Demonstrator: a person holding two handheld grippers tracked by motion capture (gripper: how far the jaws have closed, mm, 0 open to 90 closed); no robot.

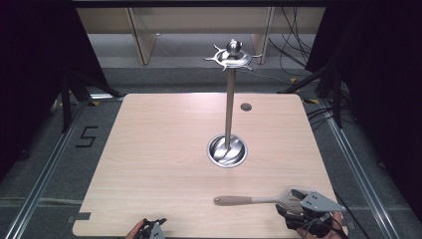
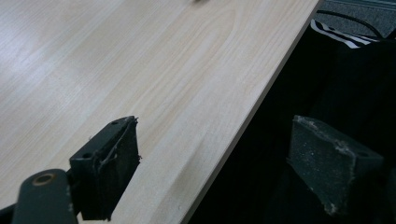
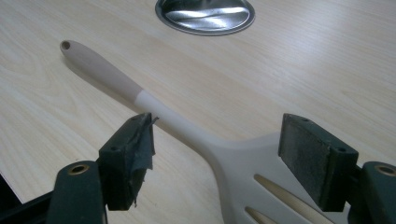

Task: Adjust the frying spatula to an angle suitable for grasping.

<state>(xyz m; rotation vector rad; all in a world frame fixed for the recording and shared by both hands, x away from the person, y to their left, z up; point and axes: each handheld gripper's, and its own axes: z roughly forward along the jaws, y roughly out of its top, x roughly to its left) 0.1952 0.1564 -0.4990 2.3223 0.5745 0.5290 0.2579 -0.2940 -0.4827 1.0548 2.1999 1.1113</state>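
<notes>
Slotted spatula point(image 1: 259, 200) flat on the wooden table point(image 1: 164, 149), near the front edge at the right, tan handle end toward the left, pale slotted blade toward the right. Right gripper point(image 3: 217, 149) low over the spatula's blade end, jaws spread wide to either side of the neck and blade, pads not pressing on it. Left gripper point(image 2: 212, 163) at the table's front edge, jaws spread with nothing between them, one over the wood and the other beyond the edge. Farther back, well apart from the spatula, a steel utensil stand point(image 1: 229, 99) upright on its round base, hooked crown at the top.
</notes>
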